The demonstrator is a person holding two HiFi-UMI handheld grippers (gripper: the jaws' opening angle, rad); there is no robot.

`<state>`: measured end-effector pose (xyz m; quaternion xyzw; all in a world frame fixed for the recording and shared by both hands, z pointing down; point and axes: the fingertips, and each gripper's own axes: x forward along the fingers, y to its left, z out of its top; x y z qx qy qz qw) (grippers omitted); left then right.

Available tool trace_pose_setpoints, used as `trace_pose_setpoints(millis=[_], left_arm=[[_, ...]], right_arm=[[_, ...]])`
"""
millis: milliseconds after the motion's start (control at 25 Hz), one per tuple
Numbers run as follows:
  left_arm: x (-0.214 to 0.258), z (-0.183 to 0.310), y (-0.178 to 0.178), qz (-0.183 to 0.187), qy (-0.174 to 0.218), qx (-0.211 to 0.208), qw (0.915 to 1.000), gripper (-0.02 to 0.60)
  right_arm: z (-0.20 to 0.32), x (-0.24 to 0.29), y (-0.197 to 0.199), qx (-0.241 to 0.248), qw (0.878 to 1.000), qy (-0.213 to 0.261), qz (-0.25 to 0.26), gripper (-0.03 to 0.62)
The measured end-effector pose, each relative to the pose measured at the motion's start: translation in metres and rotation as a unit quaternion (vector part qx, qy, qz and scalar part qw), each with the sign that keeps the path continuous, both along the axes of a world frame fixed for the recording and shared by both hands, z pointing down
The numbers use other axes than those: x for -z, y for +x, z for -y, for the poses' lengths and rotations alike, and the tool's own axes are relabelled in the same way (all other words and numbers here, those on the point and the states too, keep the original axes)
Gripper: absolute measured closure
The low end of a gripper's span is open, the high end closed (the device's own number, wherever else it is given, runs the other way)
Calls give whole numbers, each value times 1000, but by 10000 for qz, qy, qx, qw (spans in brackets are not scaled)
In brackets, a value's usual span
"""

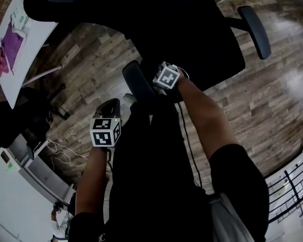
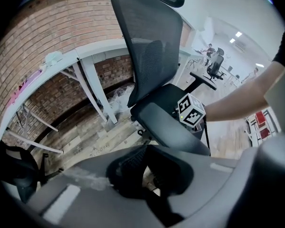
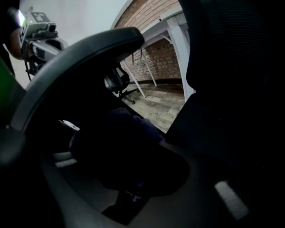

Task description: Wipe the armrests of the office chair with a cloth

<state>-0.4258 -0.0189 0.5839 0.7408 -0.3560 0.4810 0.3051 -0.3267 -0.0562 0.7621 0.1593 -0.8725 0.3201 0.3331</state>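
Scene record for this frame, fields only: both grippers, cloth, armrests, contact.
left gripper: jaws a little apart, nothing between them, held off the chair
right gripper: shut on the cloth, beside the near armrest
cloth: dark, bunched in the right jaws
near armrest: dark pad, just in front of the person
far armrest: neither gripper near it
contact: cannot tell whether the cloth touches the near pad
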Motion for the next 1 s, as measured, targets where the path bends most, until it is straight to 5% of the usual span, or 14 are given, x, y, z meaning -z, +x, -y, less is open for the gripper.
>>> trace_pose_setpoints(millis=[280, 600, 1000], left_arm=[[17, 10, 20, -295, 114, -94, 9995, 575], [32, 26, 18, -472, 280, -136, 9984, 575], [34, 46, -27, -790, 502, -71, 9956, 575]], right_arm=[[-22, 43, 27, -625, 9978, 47, 198, 531], [-15, 115, 73, -1743, 9805, 896, -165, 528], [-11, 216, 37, -2552, 9428, 2129, -277, 526]])
